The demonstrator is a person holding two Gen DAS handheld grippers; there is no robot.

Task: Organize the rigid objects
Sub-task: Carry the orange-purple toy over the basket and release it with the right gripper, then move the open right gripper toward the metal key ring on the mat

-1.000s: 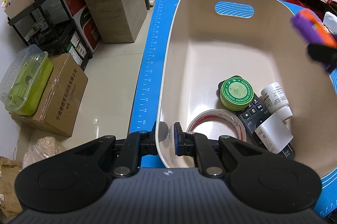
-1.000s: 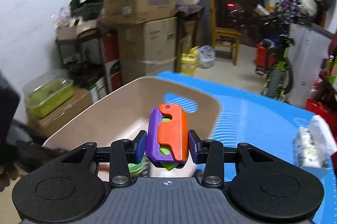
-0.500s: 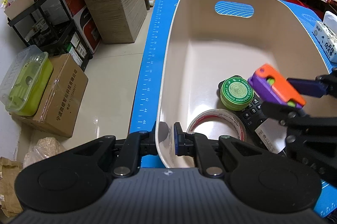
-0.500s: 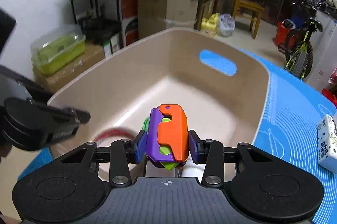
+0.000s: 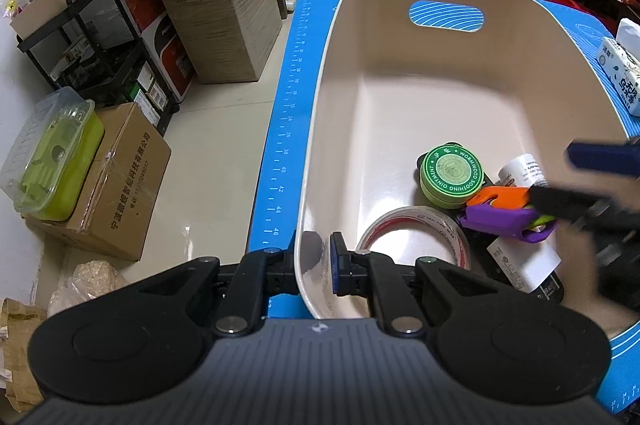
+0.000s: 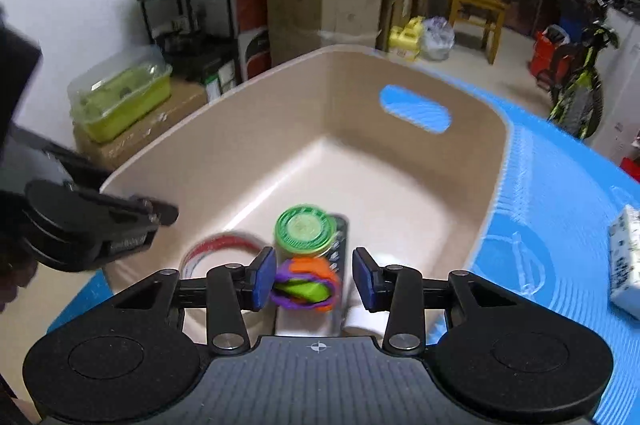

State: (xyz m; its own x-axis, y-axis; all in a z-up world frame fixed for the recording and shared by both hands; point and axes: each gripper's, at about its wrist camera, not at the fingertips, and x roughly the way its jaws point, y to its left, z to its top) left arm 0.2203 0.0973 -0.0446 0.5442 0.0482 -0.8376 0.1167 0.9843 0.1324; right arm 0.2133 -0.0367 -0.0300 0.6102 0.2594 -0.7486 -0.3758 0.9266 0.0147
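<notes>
Jaws opening, toy point(image 6: 306, 283) loose between (left pad near)

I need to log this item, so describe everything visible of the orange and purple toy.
The orange and purple toy is a small, blocky, plastic-looking piece: orange shell over a purple body, lime-green part showing at one end. It lies tilted inside the beige bin, near the green tin and tape roll. The right gripper is opening; a gap shows beside one pad.
</notes>
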